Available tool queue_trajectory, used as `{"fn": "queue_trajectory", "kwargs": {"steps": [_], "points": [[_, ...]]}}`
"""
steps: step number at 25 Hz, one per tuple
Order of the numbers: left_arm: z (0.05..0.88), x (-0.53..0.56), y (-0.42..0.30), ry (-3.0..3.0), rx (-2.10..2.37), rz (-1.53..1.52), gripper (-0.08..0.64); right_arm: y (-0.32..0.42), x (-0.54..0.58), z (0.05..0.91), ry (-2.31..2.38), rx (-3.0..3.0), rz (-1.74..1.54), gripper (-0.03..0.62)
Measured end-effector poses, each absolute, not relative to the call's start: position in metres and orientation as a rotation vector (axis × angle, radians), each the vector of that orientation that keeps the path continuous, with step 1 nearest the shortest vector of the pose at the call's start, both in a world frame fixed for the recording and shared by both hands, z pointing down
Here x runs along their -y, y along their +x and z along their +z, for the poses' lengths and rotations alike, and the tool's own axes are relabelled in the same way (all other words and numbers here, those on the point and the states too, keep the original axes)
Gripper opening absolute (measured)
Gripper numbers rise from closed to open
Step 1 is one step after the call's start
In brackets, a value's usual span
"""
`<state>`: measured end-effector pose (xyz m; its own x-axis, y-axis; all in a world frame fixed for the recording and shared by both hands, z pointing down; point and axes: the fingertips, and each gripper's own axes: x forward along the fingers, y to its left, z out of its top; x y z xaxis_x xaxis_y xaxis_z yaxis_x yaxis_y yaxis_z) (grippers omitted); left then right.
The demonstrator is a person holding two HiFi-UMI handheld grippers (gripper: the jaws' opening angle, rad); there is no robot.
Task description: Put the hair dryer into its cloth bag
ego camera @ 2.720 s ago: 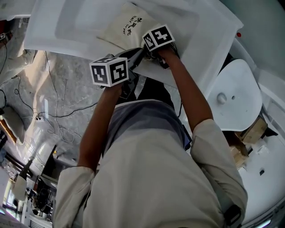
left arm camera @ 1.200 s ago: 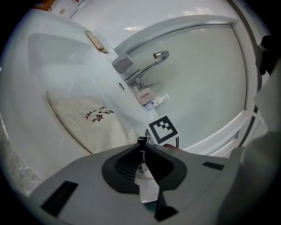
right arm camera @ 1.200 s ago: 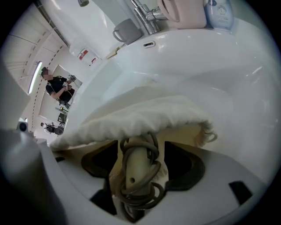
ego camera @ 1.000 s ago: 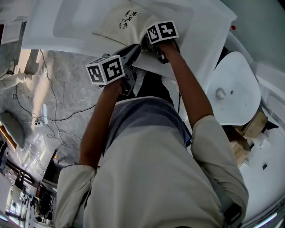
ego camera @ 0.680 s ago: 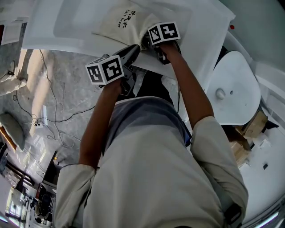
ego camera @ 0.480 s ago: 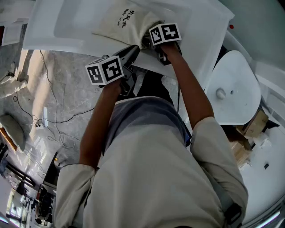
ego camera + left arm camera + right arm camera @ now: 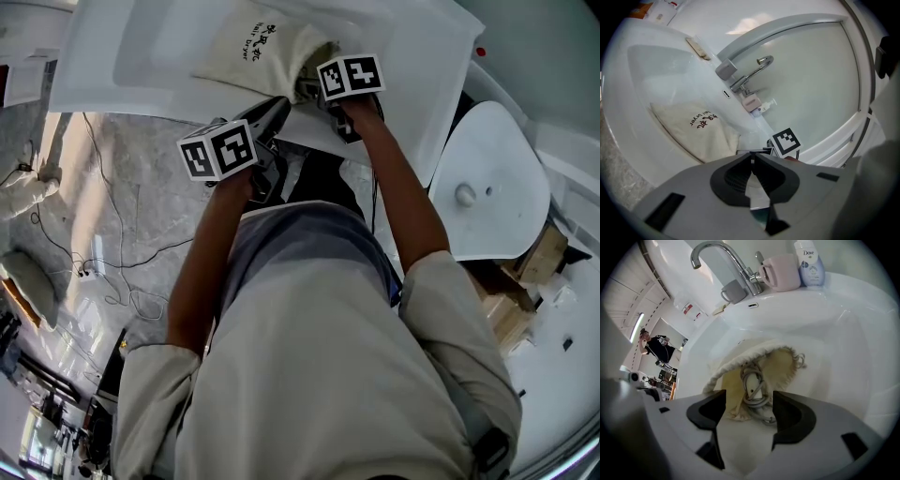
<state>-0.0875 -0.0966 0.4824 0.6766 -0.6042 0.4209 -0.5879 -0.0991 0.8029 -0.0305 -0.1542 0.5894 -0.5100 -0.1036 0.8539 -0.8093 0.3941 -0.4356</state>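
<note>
Right gripper [image 7: 749, 398], jaws apart, empty, should tuck grey coiled cord [image 7: 746, 377] deeper into cream cloth bag [image 7: 785, 364]; left gripper [image 7: 752, 158] closed, empty.

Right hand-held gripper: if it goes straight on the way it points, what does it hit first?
Most likely the coiled grey cord and its plug, lying in the open mouth of the cloth bag, dead ahead between the open jaws. Depth is hard to judge.

The cloth bag [image 7: 783, 363] hides most of the hair dryer [image 7: 753, 389]; only its cord and plug show. In the head view the right tool [image 7: 321, 92] covers the bag's mouth.
</note>
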Motion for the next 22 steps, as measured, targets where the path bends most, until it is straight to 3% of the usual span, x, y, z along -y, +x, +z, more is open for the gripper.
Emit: {"fn": "queue_trajectory", "kwargs": {"steps": [16,22], "points": [[0.465,0.086,-0.08,1.856,0.919,0.068,0.025,-0.009,0.127,0.554,0.83,1.96,1.192,0.313],[0.466,0.081,-0.082,1.85,0.911,0.098,0.025,-0.001,0.117,0.537,0.855,2.018,1.233,0.283]]}}
